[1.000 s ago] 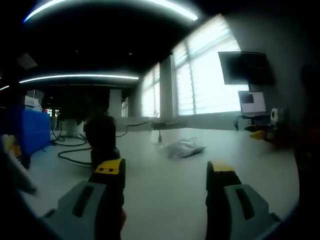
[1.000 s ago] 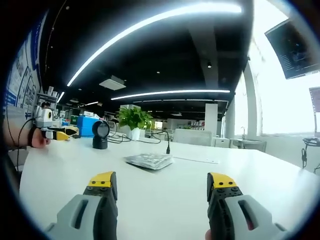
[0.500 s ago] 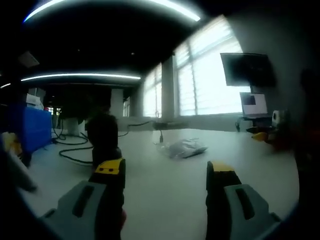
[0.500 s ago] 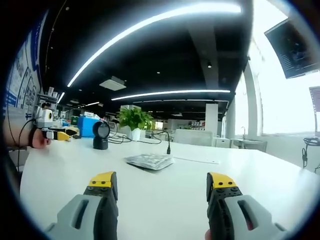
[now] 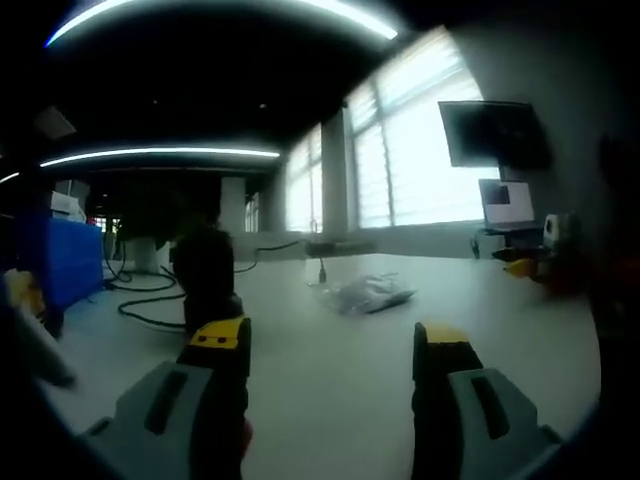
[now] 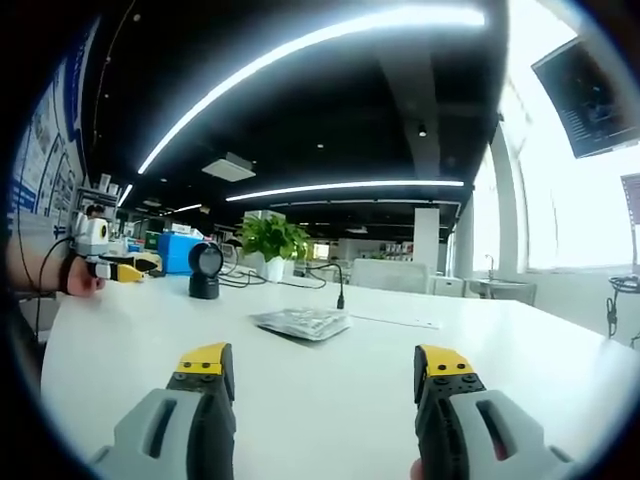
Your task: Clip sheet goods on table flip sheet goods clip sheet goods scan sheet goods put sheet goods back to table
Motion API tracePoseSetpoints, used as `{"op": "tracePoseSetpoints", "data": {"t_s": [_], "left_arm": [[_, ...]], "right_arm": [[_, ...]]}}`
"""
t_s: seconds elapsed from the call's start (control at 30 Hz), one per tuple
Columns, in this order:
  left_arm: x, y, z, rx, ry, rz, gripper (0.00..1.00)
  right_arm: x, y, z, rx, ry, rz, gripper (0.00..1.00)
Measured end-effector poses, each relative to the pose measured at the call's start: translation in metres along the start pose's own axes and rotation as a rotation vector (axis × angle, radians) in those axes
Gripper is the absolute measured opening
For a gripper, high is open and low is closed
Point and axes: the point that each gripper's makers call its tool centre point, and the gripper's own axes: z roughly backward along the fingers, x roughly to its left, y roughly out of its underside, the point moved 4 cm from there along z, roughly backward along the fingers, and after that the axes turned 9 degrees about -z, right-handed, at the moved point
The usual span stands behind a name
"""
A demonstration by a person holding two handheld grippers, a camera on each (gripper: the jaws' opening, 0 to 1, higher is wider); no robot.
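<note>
- Status: the sheet goods (image 6: pixel 299 322), a flat clear-wrapped packet, lie on the white table (image 6: pixel 330 400) and nothing grips them. The first clip is judged not yet begun.
- Right gripper (image 6: pixel 325 375): jaws spread wide with nothing between them, low over the table. In the right gripper view the packet sits at about 12 o'clock from the jaws, slightly toward 11, well apart from the tips.
- Left gripper (image 5: pixel 330 350): jaws likewise wide and empty. In the left gripper view the same sheet goods (image 5: pixel 362 294) lie at roughly 1 o'clock, well ahead of the tips.
- Scanner (image 6: pixel 205 270): a dark stand-mounted unit at about 10 o'clock in the right gripper view. In the left gripper view the scanner (image 5: pixel 205 280) stands near the left jaw at about 11 o'clock, and a dark cable (image 5: pixel 140 305) trails beside it.
- Approach: bring one gripper in low and level, jaws kept wide, and aim for the near edge of the packet.
- Grip: the wrapper looks thin and slippery, so catch the rim squarely, not a corner, to avoid pushing the packet along the table.
- Clearance: route the left gripper clear of the scanner and cable.
</note>
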Motion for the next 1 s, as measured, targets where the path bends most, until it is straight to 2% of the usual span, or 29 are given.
{"op": "tracePoseSetpoints", "data": {"t_s": [0.2, 0.47, 0.63, 0.77, 1.0], "left_arm": [[0.0040, -0.0006, 0.0010, -0.007, -0.017, 0.012, 0.58], [0.0023, 0.0010, -0.0005, -0.001, -0.007, 0.013, 0.58], [0.0042, 0.0008, 0.0003, -0.003, -0.016, 0.020, 0.58], [0.0039, 0.0024, -0.0010, 0.006, -0.017, 0.021, 0.58], [0.0060, 0.0014, 0.0013, -0.003, -0.031, 0.027, 0.58]], "right_arm": [[-0.0031, 0.0005, -0.0002, 0.003, 0.011, -0.010, 0.67], [-0.0052, 0.0000, -0.0002, -0.001, 0.018, -0.021, 0.67], [-0.0023, 0.0011, 0.0004, 0.006, 0.014, 0.003, 0.68], [-0.0065, 0.0015, -0.0003, 0.006, 0.016, -0.030, 0.67], [-0.0011, 0.0023, -0.0003, 0.011, 0.009, 0.017, 0.67]]}}
